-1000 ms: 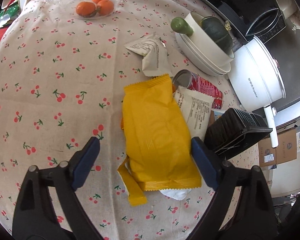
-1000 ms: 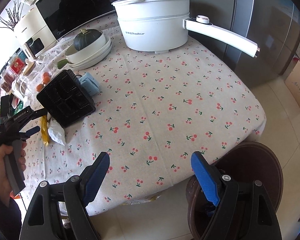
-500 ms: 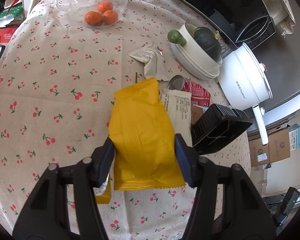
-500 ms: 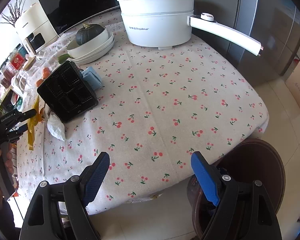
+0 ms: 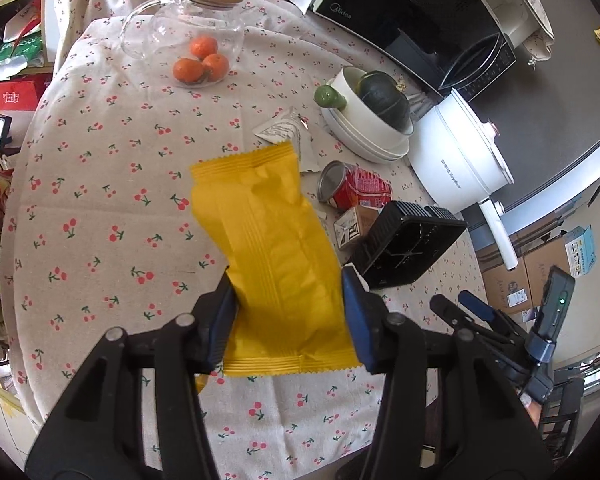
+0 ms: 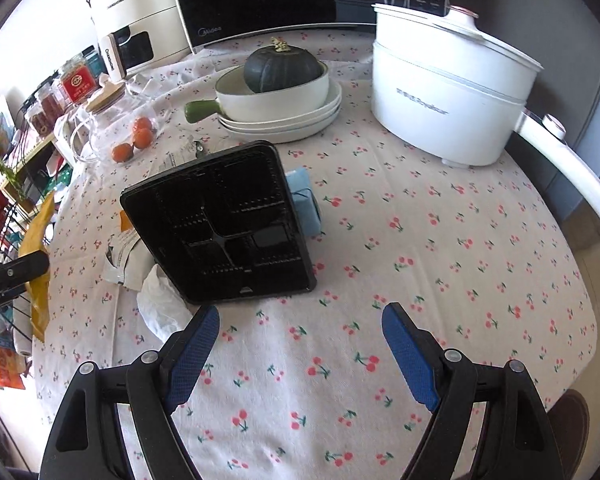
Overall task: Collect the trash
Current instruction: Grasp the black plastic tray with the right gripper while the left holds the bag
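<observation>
Yellow foil wrapper [image 5: 277, 248], light, crinkly and slippery, hangs above the counter [image 5: 99, 216] clamped near its lower end in the left gripper [image 5: 287, 316]; right gripper [image 6: 300, 344] jaws apart, empty

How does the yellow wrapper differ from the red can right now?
The yellow wrapper is flat, plain, and lifted off the table, pinched in the left hand-held gripper. The red can is round, printed, and lies on its side on the tablecloth, untouched. The wrapper looks much the larger. Both look like trash.
</observation>
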A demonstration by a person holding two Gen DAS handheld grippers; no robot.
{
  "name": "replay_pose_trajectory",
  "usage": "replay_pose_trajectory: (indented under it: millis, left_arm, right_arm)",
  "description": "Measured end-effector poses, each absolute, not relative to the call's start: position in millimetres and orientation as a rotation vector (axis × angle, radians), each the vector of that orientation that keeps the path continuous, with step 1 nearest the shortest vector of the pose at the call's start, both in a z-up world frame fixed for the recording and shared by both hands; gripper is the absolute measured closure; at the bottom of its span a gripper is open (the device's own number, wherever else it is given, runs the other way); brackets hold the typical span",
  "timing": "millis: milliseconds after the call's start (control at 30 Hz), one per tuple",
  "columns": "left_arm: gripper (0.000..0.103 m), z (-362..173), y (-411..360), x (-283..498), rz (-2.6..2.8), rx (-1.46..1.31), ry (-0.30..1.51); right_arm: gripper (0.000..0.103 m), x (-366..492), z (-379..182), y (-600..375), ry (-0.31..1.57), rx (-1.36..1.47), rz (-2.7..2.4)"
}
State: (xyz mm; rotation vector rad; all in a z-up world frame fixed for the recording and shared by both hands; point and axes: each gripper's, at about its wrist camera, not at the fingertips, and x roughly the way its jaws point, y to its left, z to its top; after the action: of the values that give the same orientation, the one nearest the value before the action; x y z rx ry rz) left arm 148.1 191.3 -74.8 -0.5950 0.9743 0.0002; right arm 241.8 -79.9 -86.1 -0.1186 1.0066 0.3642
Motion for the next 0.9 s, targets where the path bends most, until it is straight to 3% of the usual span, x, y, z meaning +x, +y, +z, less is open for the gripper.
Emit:
replay_pose_trajectory:
  millis: [333,367,433,467,900]
  left_arm:
    - [0.051,-60.9,196.0,132.0,-0.025,-0.566,0.945]
    - [0.051,-60.7,197.6,131.3,-0.022,-0.561,0.944]
    - [0.051,-61.7,201.9,130.3,-0.016,-0.566,0.944]
    - [0.051,-62.4,203.4,130.3,-0.013,-0.569,0.945]
    - [0.051,-53.4,170.1,127.3,-0.079,-0.517,0.937]
  right_arm:
    - [0.02,269.7,-120.0,-25.2,0.927,-0.268,0.357]
    - [0.024,271.2,-120.1,-24.6,0.918,-0.265,0.353]
    - [0.042,273.1,-119.0,-25.6,0.906,-0.253,0.351]
    - [0.043,274.1,-118.5,-25.8,0.911,-0.244,0.361]
    - [0.044,237.9,-66.8,-99.2,0.913,-0.231,0.308]
